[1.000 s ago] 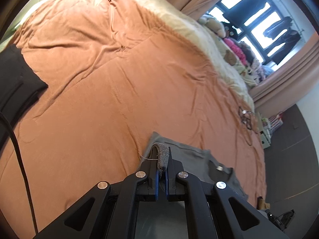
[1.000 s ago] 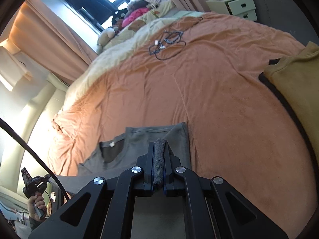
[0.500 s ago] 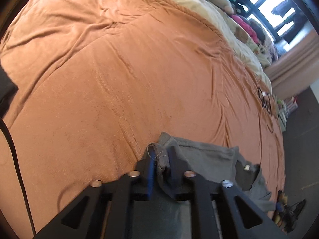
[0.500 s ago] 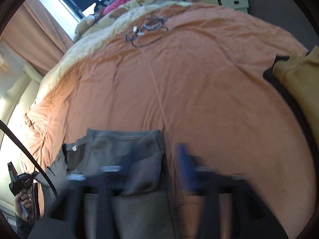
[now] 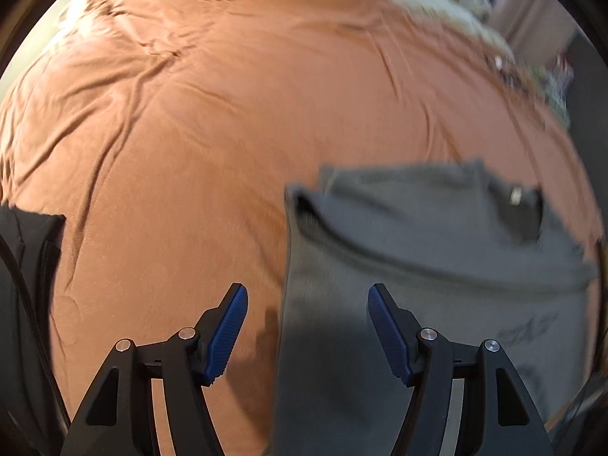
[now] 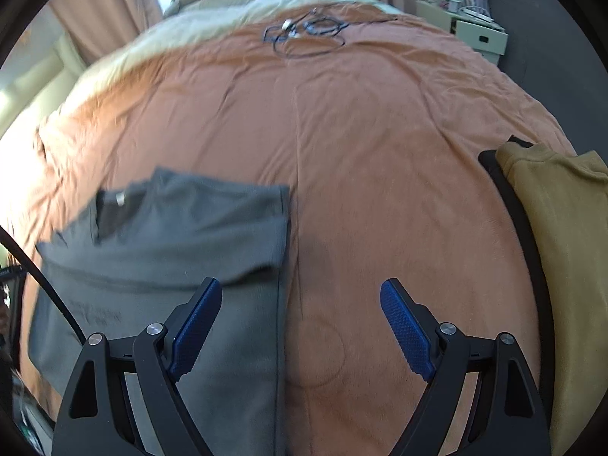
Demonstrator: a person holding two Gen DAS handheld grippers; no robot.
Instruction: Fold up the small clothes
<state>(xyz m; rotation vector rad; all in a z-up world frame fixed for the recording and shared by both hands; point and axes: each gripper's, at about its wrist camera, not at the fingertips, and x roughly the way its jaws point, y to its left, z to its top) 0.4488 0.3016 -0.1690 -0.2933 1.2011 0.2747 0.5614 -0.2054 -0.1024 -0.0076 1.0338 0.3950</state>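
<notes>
A black garment (image 5: 26, 266) lies at the far left edge of the bed (image 5: 228, 114), at about 9 o'clock from the left gripper (image 5: 307, 326). The bed has an orange cover. The left gripper hangs over the left edge of the grey T-shirt (image 5: 437, 266). Its fingers (image 5: 228, 330) have just been opening and now stand spread, with nothing pinched; the shirt's edge lies under the gap. The T-shirt lies flat on the bed with its top part folded down. The right gripper (image 6: 300, 330) hangs over the shirt's right edge. Its fingers (image 6: 406, 330) have also just opened wide and hold nothing. At 12 o'clock, far up the bed, lies a tangle of cables (image 6: 307, 34). At 3 o'clock sits a mustard-yellow garment (image 6: 562, 228).
</notes>
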